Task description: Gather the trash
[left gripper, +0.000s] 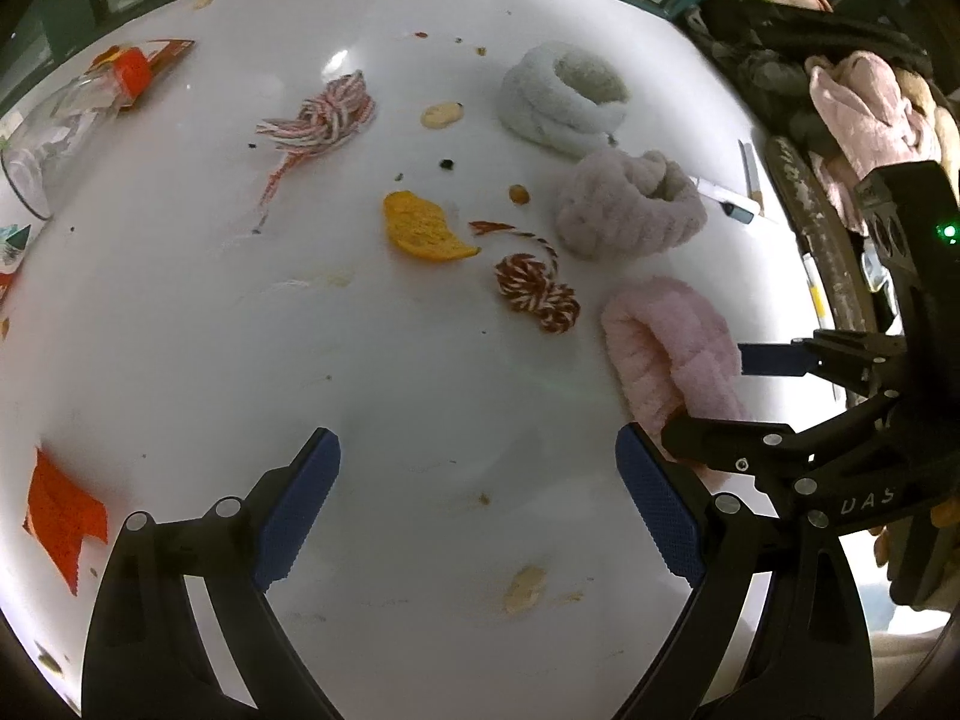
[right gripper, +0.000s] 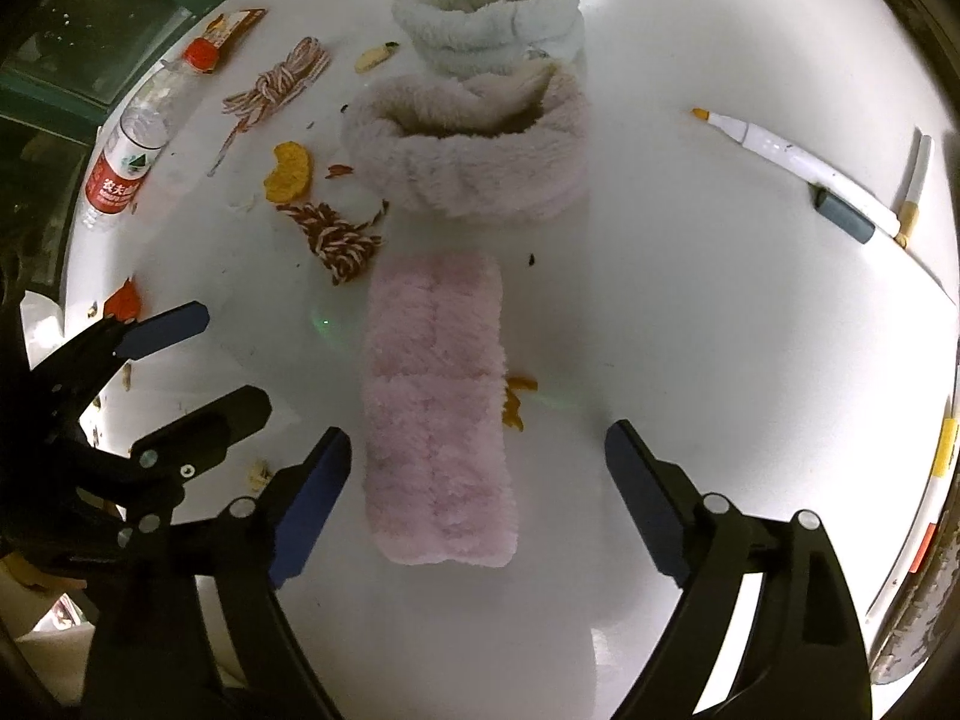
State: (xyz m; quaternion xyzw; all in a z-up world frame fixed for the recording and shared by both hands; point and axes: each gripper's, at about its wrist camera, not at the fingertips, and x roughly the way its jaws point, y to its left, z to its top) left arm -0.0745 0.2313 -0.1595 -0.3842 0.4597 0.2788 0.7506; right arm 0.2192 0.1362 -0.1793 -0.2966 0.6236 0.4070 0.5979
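Both the left gripper and right gripper hung wide open and empty above the white bench. The pink headband lay flat between the right jaws. Beyond, the orange peel, twine and bottle remained uncollected; most of the task seemed left.

The white table is brightly lit from above, with glare spots at upper centre; edges are bent by fisheye distortion and darkened.

Right gripper jaws spread wide over the pink headband (flat on the white table).
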